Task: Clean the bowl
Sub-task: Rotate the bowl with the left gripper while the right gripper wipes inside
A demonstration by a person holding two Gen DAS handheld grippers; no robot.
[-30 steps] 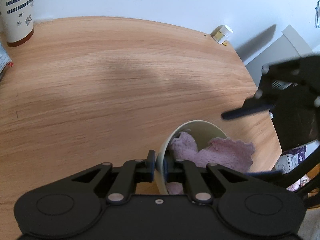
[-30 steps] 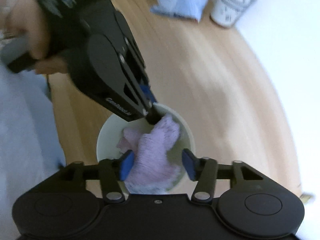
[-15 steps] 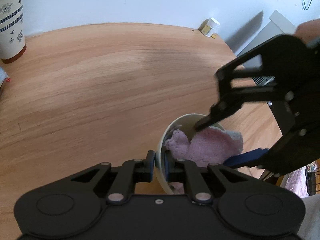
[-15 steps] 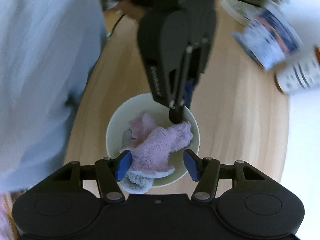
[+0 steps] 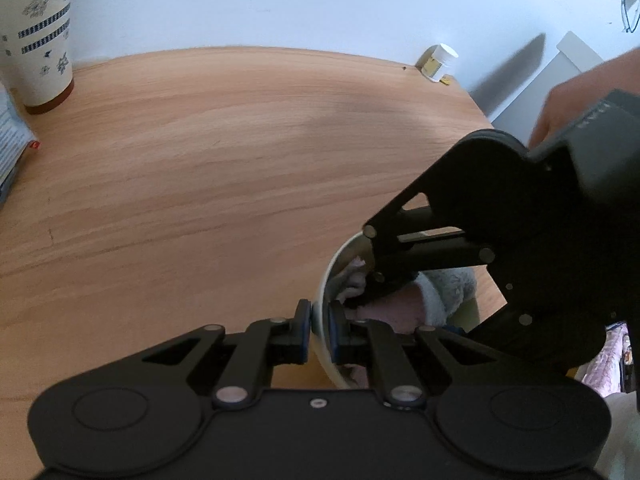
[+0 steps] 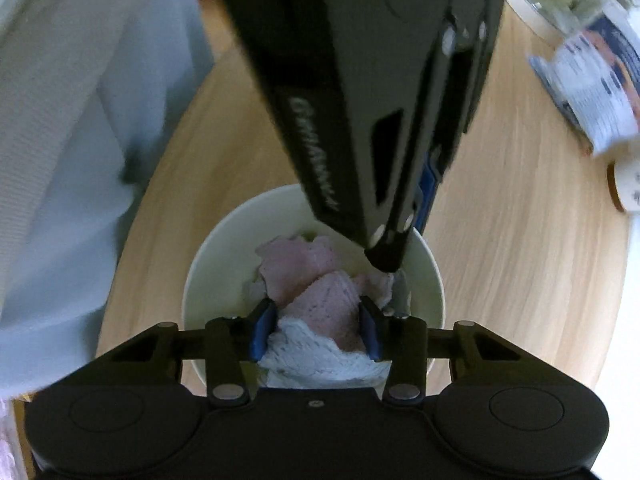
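Pale wall runs behind a round wooden table, whose grain shows bare across most of the left wrist view. At its far left edge stands a tall white cup patterned with blue flowers and bands, with the corner of a printed packet just beside it. A small white jar with a yellow label sits at the far rim against the wall.

Near the table's close edge sits the cream bowl, upright, with a pink and white cloth bunched inside it. The left gripper is clamped on the bowl's rim, 1 blue pad outside the wall and 1 inside, pressed tight against it. The right gripper points down into the bowl; its jaws are closing on the cloth, and the 2 blue pads already press the fabric from either side, with a fold of white edge spilling toward the camera. In the right wrist view the left gripper's black body crosses the top of the picture, its tip at the bowl's far rim. A person's light blue garment fills the left of that view.
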